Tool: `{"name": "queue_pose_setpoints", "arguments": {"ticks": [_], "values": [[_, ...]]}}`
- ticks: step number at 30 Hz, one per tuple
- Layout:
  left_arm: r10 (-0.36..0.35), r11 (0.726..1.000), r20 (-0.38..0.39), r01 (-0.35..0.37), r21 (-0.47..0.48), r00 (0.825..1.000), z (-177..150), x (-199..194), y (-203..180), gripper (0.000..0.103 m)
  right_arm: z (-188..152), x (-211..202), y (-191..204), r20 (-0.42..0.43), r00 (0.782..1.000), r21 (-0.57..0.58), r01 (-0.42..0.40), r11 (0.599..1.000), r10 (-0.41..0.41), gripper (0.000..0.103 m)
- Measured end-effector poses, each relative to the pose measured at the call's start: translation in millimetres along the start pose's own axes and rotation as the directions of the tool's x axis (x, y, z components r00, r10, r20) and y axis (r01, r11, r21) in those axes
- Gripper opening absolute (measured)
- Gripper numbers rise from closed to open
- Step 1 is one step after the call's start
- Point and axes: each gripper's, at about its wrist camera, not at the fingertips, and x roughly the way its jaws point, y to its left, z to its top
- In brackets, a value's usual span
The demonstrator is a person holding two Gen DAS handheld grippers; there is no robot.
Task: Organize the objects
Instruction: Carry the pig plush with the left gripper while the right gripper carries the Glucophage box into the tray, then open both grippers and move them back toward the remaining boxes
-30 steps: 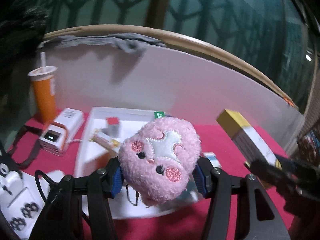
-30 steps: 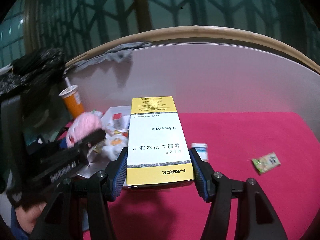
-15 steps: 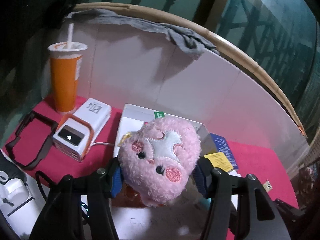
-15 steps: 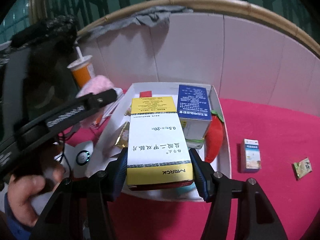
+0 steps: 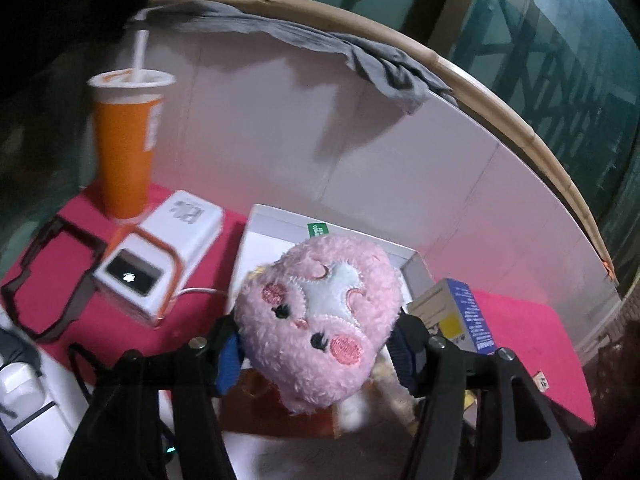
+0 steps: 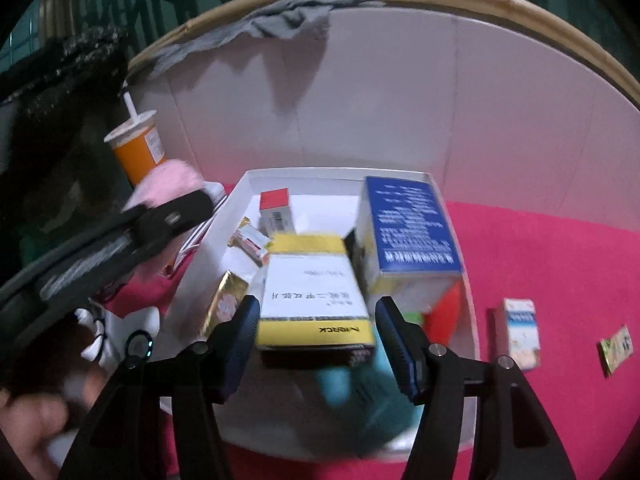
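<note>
The left gripper [image 5: 314, 344] grips a pink plush toy [image 5: 316, 320]: both blue pads lie against its fur. Its embroidered face is turned to the camera and tilted. The jaws have just eased slightly wider with the toy between them. It hangs over the left half of the white tray [image 5: 280, 226], above a red packet that is too blurred to name.

The right gripper [image 6: 316, 324] stands open. Its jaws have just been parting, and the yellow-and-white medicine box [image 6: 312, 300] lies between them with a gap at each pad. The box is blurred and sits inside the tray, toward its near edge, label up.

Touching that box's right side, a blue medicine box [image 6: 408, 228] stands against the tray's right wall. A small red-topped carton [image 6: 275, 210] stands near the tray's far wall. A gold sachet [image 6: 226, 300] lies by the left wall and a red pepper-shaped thing [image 6: 444, 312] in the near right corner. Something teal [image 6: 360, 392] at the near edge is too smeared to name.

The tray rests on a table with a red cloth [image 6: 540, 260], against the white backboard along its far edge. Right of the tray on the cloth lie a small white-and-blue carton [image 6: 520, 332] and, further right, a green sachet [image 6: 616, 350]. At the table's far left corner stands an orange cup with a straw [image 5: 124, 152]. Just beside it, toward the tray, lies a white charger with an orange strap [image 5: 168, 256]. A grey cloth [image 5: 360, 56] is draped over the backboard's top edge.
</note>
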Motion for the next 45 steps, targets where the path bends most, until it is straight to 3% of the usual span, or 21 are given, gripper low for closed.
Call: {"name": "queue_pose_setpoints", "arguments": {"ticks": [3, 5, 6, 7, 12, 20, 24, 27, 30, 33, 39, 43, 45], "values": [[-0.021, 1.0, -0.011, 0.021, 0.022, 1.0, 2.9, 5.4, -13.4, 0.065, -16.1, -25.4, -13.7, 0.026, 1.0, 0.028, -0.013, 1.0, 0.012, 0.073], [-0.046, 0.998, -0.009, 0.046, 0.032, 0.999, 2.0, 3.2, -19.0, 0.077, -29.2, -45.0, -25.8, 0.053, 0.999, 0.041, -0.013, 0.999, 0.011, 0.074], [-0.053, 0.998, -0.007, 0.053, 0.046, 0.999, 0.9, 0.4, -22.9, 0.096, -35.3, -54.2, -33.2, 0.069, 0.998, 0.052, -0.005, 0.999, 0.002, 0.074], [-0.048, 0.997, 0.002, 0.048, 0.057, 0.999, -0.7, -2.1, -26.1, 0.103, -41.6, -65.2, -44.2, 0.088, 0.996, 0.074, 0.005, 0.997, -0.012, 0.075], [-0.027, 0.996, 0.045, 0.023, 0.081, 0.999, -5.3, -19.9, -41.6, 0.103, -61.0, -104.8, -110.4, 0.137, 0.981, 0.243, 0.102, 0.965, -0.138, 0.08], [-0.091, 0.983, 0.057, 0.081, 0.167, 0.994, -18.4, -36.7, -93.2, 0.103, -97.8, -152.5, -209.5, 0.119, 0.939, 0.47, 0.233, 0.851, -0.323, 0.083], [-0.143, 0.967, 0.028, 0.134, 0.217, 0.989, -33.0, -38.5, -123.9, 0.103, -116.5, -163.1, -243.2, 0.083, 0.926, 0.545, 0.267, 0.795, -0.368, 0.084], [-0.174, 0.965, 0.002, 0.17, 0.202, 0.985, -42.6, -36.6, -131.4, 0.103, -125.5, -161.9, -257.3, 0.056, 0.933, 0.576, 0.26, 0.775, -0.355, 0.084], [-0.169, 0.971, 0.004, 0.165, 0.172, 0.986, -49.2, -40.4, -126.1, 0.103, -122.5, -153.5, -256.6, 0.054, 0.953, 0.555, 0.22, 0.802, -0.299, 0.084], [-0.159, 0.98, 0.029, 0.155, 0.122, 0.987, -50.2, -52.3, -110.4, 0.103, -102.8, -136.6, -239.9, 0.087, 0.964, 0.484, 0.178, 0.856, -0.25, 0.089], [-0.117, 0.991, 0.049, 0.113, 0.078, 0.992, -52.8, -68.4, -81.7, 0.103, -44.5, -69.1, -166.3, 0.079, 0.989, 0.267, 0.096, 0.959, -0.121, 0.091], [-0.096, 0.994, 0.038, 0.094, 0.054, 0.995, -56.0, -69.3, -62.9, 0.103, -27.3, -23.7, -122.2, 0.072, 0.984, 0.099, 0.154, 0.983, -0.162, 0.091], [-0.088, 0.995, 0.031, 0.087, 0.043, 0.996, -57.3, -67.5, -54.5, 0.103, -22.5, -4.8, -116.1, 0.055, 0.981, 0.072, 0.181, 0.981, -0.185, 0.091]]}}
